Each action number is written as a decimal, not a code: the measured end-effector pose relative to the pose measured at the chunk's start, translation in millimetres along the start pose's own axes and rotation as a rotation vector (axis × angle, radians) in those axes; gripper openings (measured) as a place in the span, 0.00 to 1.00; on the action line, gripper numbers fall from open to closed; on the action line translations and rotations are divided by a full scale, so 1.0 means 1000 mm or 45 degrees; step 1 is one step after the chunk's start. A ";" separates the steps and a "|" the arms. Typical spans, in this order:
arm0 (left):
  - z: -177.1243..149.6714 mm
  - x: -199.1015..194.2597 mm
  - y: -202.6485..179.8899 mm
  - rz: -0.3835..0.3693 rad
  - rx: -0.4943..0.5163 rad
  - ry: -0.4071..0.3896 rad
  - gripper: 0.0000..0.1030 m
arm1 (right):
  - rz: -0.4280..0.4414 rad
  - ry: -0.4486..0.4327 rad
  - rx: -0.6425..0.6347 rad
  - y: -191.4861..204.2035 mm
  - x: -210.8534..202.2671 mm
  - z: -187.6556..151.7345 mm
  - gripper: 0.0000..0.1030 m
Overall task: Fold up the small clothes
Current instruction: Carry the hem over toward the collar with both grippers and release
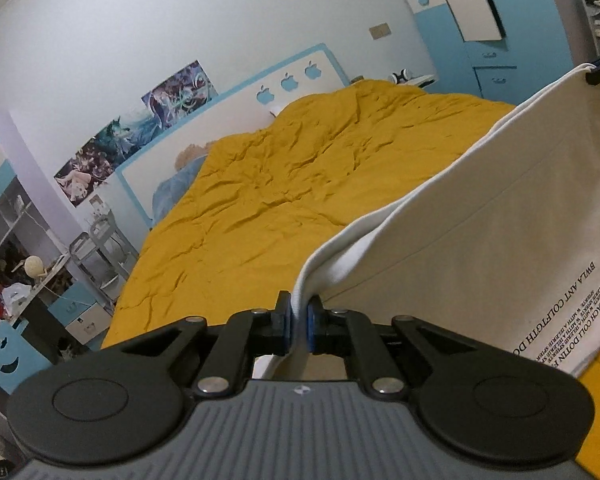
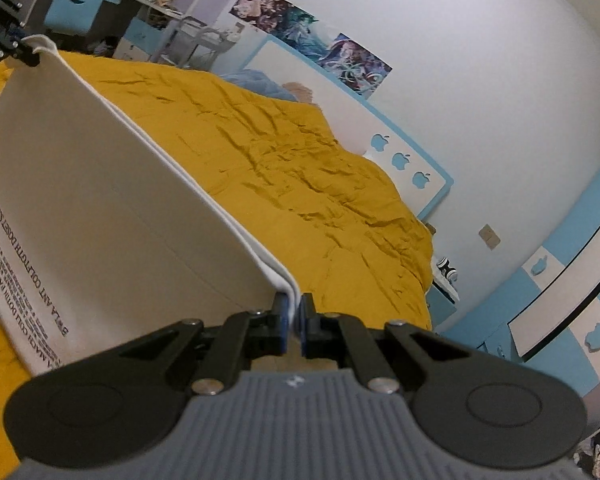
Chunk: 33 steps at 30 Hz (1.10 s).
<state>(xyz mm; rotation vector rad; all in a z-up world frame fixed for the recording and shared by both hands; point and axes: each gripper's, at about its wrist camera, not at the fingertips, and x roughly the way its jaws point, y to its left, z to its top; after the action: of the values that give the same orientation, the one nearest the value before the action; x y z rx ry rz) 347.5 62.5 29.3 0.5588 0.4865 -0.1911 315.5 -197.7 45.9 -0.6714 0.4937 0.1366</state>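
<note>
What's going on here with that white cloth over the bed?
A person is holding a two-finger gripper in each hand. The left gripper and the right gripper are each shut on an edge of a white garment with black printed text, stretching it between them in the air above the bed's rumpled mustard-yellow bedspread. No fold has been laid down yet.

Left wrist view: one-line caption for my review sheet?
Left tongs pinch a white printed garment above the yellow bedspread.

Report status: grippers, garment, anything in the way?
Left gripper and right gripper both shut on white garment edge. Garment stretched between them above yellow bedspread. Nothing in the way.
</note>
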 end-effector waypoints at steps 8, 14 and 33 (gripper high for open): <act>0.002 0.098 0.000 -0.052 0.001 0.156 0.07 | 0.052 0.062 0.051 -0.013 0.137 0.010 0.00; -0.020 0.161 -0.001 -0.142 -0.080 0.267 0.07 | 0.098 0.146 0.087 -0.001 0.230 -0.005 0.00; -0.062 0.213 0.054 -0.164 -0.543 0.257 0.54 | 0.104 0.234 0.469 0.006 0.314 -0.052 0.31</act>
<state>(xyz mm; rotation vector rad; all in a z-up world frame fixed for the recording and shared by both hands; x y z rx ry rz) 524.8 132.1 -96.2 0.1291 0.7379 -0.1480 568.6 -236.7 -143.6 -0.3037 0.7032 0.0580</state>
